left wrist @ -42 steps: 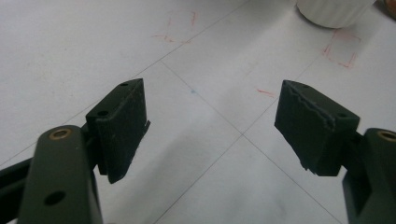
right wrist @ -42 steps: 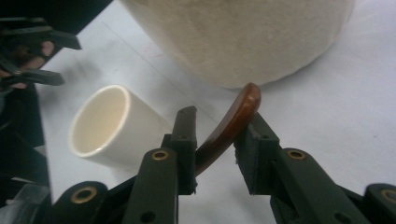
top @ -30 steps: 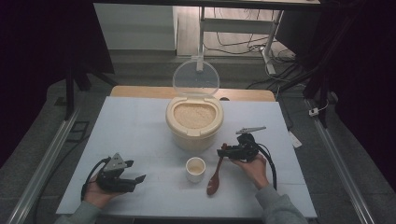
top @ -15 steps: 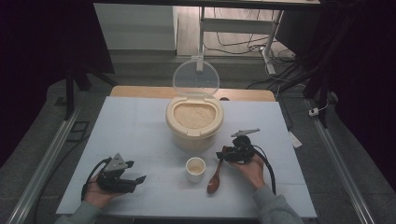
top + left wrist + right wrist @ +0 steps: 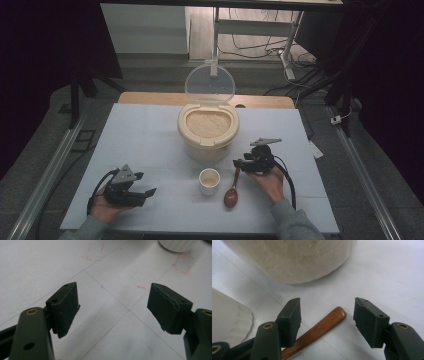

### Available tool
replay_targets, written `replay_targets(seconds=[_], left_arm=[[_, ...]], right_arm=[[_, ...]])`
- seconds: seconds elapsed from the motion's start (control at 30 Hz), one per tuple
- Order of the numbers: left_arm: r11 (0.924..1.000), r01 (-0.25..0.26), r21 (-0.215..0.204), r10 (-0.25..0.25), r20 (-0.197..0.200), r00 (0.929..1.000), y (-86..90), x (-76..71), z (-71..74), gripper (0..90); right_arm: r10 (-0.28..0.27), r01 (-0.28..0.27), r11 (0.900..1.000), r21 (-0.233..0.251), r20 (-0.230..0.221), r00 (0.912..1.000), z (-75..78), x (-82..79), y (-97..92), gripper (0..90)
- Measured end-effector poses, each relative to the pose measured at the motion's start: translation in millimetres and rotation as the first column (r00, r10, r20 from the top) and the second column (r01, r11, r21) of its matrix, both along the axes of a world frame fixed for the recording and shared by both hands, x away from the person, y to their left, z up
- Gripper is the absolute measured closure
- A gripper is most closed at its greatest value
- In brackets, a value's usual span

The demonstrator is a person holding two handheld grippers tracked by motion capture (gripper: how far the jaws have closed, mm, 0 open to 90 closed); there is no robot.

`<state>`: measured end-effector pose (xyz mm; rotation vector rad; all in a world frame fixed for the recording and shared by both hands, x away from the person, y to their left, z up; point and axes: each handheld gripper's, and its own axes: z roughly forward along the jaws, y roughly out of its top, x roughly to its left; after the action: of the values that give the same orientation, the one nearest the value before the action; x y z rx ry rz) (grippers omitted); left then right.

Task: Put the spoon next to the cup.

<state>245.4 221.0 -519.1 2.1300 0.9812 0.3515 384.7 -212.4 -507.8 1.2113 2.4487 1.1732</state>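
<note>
At the table's (image 5: pixel 150 130) near left, the left gripper (image 5: pixel 142 192) is held low with its jaws spread wide over bare surface. A small cup (image 5: pixel 209 180) is seen at centre, below the open rice container (image 5: pixel 208 131). Right of the cup, the wooden spoon (image 5: pixel 232 192) lies flat; its handle tip is straddled, ungripped, by the released right gripper (image 5: pixel 325 320).

Left gripper (image 5: pixel 148 191): held in the person's left hand (image 5: pixel 102 207), low over the table (image 5: pixel 150 135) near its front left edge, jaws spread wide with nothing between them. Right gripper (image 5: pixel 237 163): held in the right hand (image 5: pixel 268 181) over the table's front right part, jaws likewise parted, pointing left.
</note>
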Motion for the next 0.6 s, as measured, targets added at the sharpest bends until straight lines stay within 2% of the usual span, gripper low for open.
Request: replay_targets(seconds=[0.1, 0.2, 0.33, 0.6], left_arm=[[1.0000, 0.000, 0.001, 0.000, -0.001, 1.0000, 0.1, 0.2, -0.1, 24.3], [1.0000, 0.001, 0.000, -0.001, 0.000, 1.0000, -0.2, 0.2, 0.0, 24.3], [1.0000, -0.002, -0.002, 0.002, 0.001, 1.0000, 0.4, 0.2, 0.3, 24.3], [1.0000, -0.002, -0.001, 0.002, -0.002, 1.0000, 0.4, 0.9, 0.0, 24.3]], right_arm=[[0.019, -0.019, 0.9996, 0.019, 0.021, 0.9996, 4.8, -3.9, -6.3, 41.9], [0.044, -0.045, 0.9989, 0.015, 0.044, 0.9980, 10.4, -10.0, -12.1, 41.8], [0.060, -0.062, 0.9973, 0.038, 0.070, 0.9958, 15.7, -21.3, -22.5, 41.6], [0.077, -0.081, 0.9964, 0.025, 0.126, 0.9890, 20.7, -51.6, -47.9, 41.5]])
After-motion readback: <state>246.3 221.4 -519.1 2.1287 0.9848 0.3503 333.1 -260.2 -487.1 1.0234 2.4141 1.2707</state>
